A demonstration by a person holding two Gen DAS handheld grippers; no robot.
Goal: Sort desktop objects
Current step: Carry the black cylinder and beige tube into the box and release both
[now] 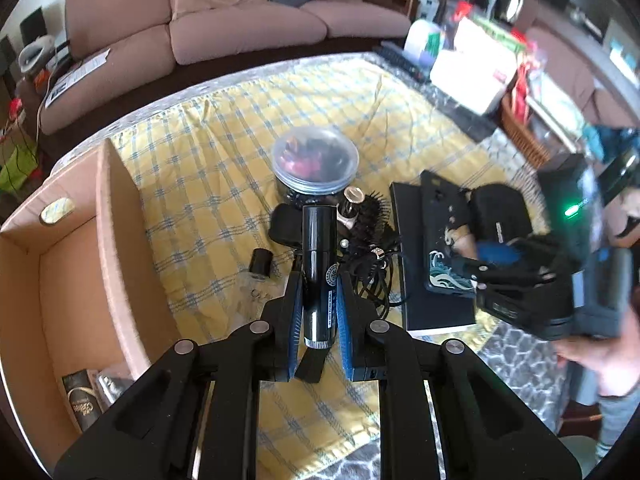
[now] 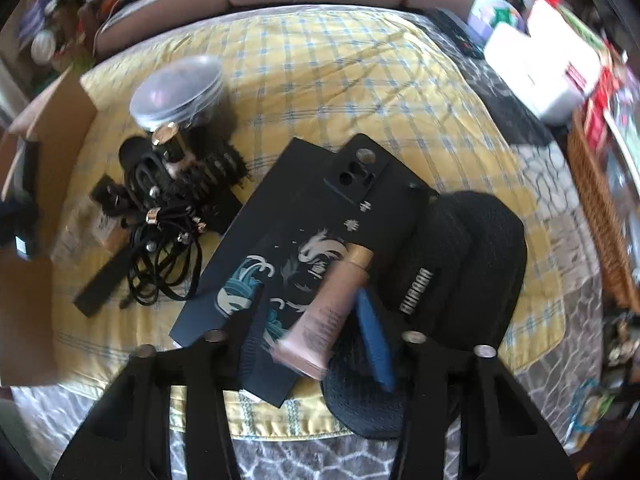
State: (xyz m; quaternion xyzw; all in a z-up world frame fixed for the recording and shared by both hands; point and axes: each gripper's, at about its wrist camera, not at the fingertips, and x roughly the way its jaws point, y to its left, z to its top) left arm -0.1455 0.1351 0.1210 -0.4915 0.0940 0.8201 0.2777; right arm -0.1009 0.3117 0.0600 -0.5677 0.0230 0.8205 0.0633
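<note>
Motion blur smears the right-wrist view; the cardboard box (image 2: pixel 28 240) at the surface's left edge is cut off by the frame. The black cylinder (image 1: pixel 318 276) hides part of the cable tangle (image 1: pixel 372 272). Print on the cylinder is too small to read. The jar (image 1: pixel 316 160) contents stay indistinct behind its cloudy lid.

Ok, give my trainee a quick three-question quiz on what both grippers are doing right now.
1. True or false: the left gripper holds a black tube.
2. What does the right gripper grip? A) comb B) pink tube C) cable
3. Fill in: the cardboard box sits to the ____ of the yellow cloth in the left wrist view.

Key: 1 true. 2 B, the pink tube with a gold cap, above the phone case. 3 left.
</note>
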